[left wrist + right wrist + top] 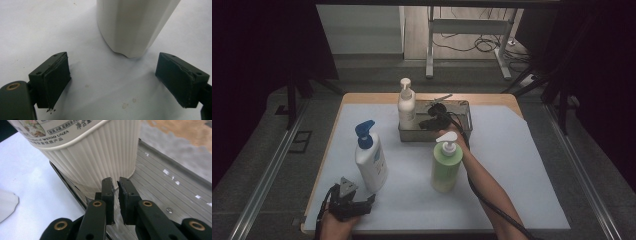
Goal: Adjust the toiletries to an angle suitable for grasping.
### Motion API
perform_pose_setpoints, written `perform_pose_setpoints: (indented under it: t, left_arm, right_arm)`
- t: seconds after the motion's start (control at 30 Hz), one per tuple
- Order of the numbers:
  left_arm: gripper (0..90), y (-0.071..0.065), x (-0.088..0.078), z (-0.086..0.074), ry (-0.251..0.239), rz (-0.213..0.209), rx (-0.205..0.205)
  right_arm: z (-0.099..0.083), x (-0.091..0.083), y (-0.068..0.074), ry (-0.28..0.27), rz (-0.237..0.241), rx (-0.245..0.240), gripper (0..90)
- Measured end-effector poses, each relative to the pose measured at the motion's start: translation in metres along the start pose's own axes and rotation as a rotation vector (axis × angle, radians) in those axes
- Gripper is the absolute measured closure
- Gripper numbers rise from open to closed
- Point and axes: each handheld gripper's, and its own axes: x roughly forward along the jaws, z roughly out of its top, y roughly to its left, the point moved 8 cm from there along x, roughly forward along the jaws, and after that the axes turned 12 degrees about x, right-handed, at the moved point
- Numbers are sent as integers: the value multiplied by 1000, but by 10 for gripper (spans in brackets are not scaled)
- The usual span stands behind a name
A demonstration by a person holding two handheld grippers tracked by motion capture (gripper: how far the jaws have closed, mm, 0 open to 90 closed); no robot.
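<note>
Bottle of cream ribbed plastic (406, 107). Stood upright in grey metal tray (464, 125). Looked stiff, slippery, maybe heavy; best squeezed around ribbed middle. Found right gripper (115, 185) fingers nearly closed on nothing, left gripper (112, 58) fingers wide open.

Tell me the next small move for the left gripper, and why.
Probably ease the left gripper forward around the blue-pump bottle. Its jaws stand open with the bottle's white base just ahead and nothing between them yet. The cream bottle already stands in the metal tray, so this one seems next.
</note>
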Motion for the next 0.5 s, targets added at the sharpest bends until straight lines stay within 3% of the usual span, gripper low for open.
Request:
perform_pose_setpoints:
  t: [0.3,0.5]
  left_arm:
    - [120,0,0,0,0,1,0]
    - [120,0,0,0,0,1,-1]
  right_arm:
    - [-2,-22,-5,-39,-3,6,688]
    - [-1,-37,-4,-62,-7,8,540]
